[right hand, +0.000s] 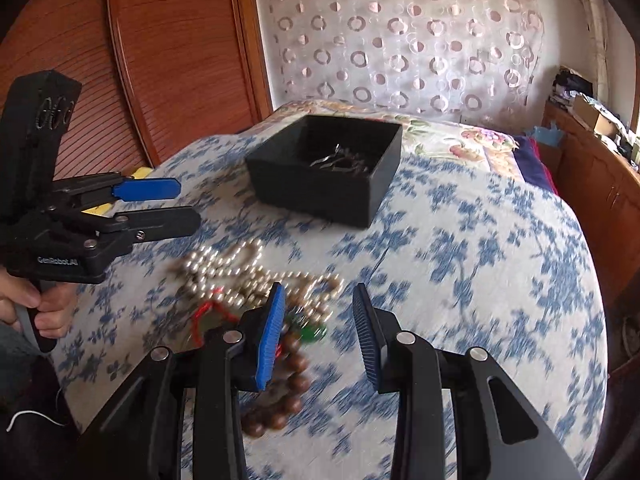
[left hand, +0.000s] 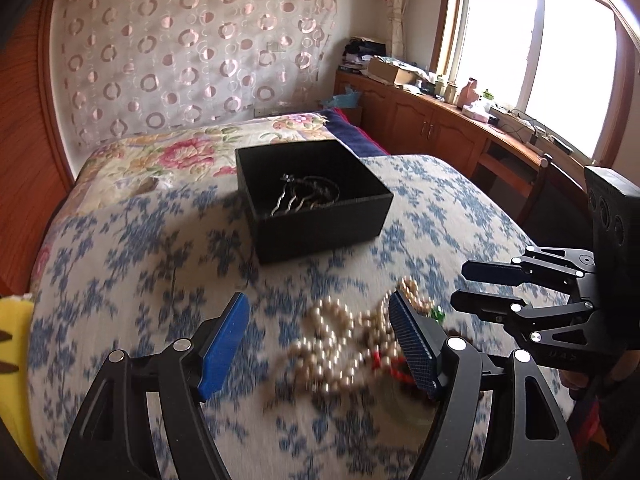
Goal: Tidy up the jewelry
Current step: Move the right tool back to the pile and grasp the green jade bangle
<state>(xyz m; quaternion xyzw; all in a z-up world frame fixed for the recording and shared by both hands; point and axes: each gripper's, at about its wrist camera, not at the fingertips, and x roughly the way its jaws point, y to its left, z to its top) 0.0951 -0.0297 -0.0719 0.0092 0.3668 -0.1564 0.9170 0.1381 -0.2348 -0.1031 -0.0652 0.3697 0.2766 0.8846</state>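
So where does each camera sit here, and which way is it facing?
Left wrist: rides the left tool, open, low over the bed, facing the headboard; pearl necklace between its fingers, right tool at right.
Right wrist: rides the right tool, open, facing the same way; brown bead bracelet below, left tool and hand at left.
Shared: black box holding metal jewelry, pearls, blue floral bedspread.
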